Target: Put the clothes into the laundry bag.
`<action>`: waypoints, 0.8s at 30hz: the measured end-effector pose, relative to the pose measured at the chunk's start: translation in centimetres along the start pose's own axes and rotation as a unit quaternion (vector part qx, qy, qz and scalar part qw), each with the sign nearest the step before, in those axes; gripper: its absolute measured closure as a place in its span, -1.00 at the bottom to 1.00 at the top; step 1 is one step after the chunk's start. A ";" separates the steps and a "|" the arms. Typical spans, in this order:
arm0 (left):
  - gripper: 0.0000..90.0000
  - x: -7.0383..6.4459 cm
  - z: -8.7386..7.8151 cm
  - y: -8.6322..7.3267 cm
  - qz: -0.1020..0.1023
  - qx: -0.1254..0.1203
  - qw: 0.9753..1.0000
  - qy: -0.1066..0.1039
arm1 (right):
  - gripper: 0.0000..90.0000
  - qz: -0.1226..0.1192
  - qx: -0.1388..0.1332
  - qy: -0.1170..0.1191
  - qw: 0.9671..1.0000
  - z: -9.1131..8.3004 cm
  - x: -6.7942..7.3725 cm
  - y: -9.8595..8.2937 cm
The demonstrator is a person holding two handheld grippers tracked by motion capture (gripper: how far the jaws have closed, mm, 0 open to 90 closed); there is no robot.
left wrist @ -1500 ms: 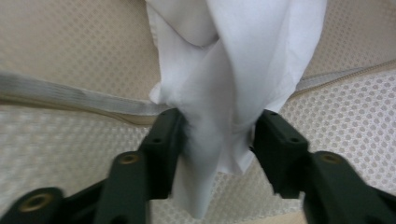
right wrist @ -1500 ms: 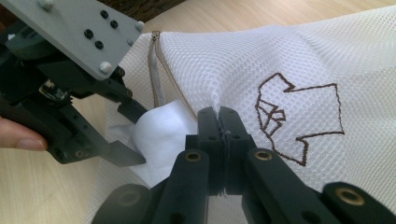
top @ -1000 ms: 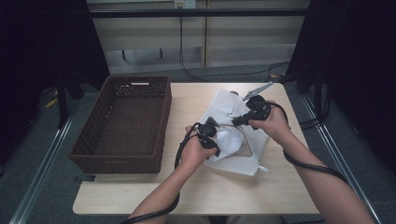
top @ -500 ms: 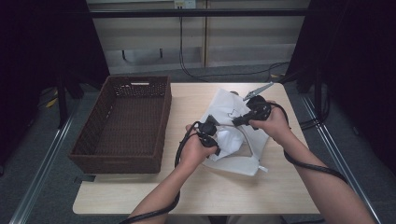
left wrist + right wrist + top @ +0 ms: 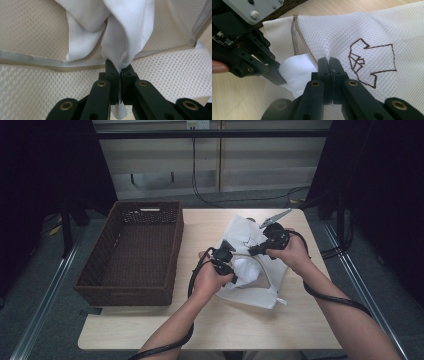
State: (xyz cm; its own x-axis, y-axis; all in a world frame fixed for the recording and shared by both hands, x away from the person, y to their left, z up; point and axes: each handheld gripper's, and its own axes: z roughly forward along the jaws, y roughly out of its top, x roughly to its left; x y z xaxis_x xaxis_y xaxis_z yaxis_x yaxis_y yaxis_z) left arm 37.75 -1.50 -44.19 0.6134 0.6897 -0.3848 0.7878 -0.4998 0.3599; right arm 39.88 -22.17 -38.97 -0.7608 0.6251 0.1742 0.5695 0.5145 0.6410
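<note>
Mesh laundry bag (image 5: 260,270), white with a brown shirt outline stitched on it, lies on the right half of the pale wooden counter (image 5: 200,325), its zipped mouth held open toward the left. It is the thing both of my claws are working on.

To the left of the bag, well apart from it, a dark brown wicker basket (image 5: 100,270) sits at the counter's left edge, long and rectangular.

A white cloth (image 5: 125,32) hangs in soft folds partly inside the bag's mouth. In the left gripper view the honeycomb mesh and the bag's pale zipper band (image 5: 37,61) run behind it.

My left claw (image 5: 223,260) is at the near-left side of the bag's opening, its jaws pressed together and pinching a fold of the white cloth, whose tail hangs out below them.

My right claw (image 5: 252,252) is at the far-right side of the opening, jaws pressed together and pinching the upper layer of mesh just beside the zipper band, lifting it into a small peak. In the right gripper view the brown shirt outline (image 5: 372,66) sits just right of that pinch, and my left claw (image 5: 277,75) is to the left with the cloth at its tips.
</note>
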 end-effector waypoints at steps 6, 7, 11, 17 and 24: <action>0.94 -0.1 0.0 0.3 -0.006 -0.013 1.000 -0.003 | 1.00 0.000 0.001 -0.002 1.000 0.0 0.0 0.0; 0.94 -0.2 0.0 0.4 -0.008 -0.014 1.000 -0.003 | 1.00 0.000 0.000 0.000 1.000 0.0 0.0 0.0; 0.94 -0.2 0.1 0.7 -0.006 -0.017 1.000 -0.003 | 1.00 -0.001 -0.001 0.000 1.000 0.0 0.0 0.0; 0.94 -0.3 0.3 0.9 -0.011 -0.026 1.000 -0.006 | 1.00 -0.001 0.000 -0.001 1.000 0.0 0.0 0.0; 0.94 -0.4 0.4 1.2 -0.013 -0.031 0.999 -0.006 | 1.00 0.000 -0.001 0.000 1.000 0.1 0.0 0.0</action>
State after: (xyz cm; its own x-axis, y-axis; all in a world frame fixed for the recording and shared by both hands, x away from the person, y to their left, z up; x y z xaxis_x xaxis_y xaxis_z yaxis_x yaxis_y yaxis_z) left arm 38.52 -2.61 -43.97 0.5936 0.6956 -0.4048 0.7987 -0.4475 0.4022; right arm 39.88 -22.15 -39.04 -0.7613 0.6246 0.1738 0.5684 0.5140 0.6424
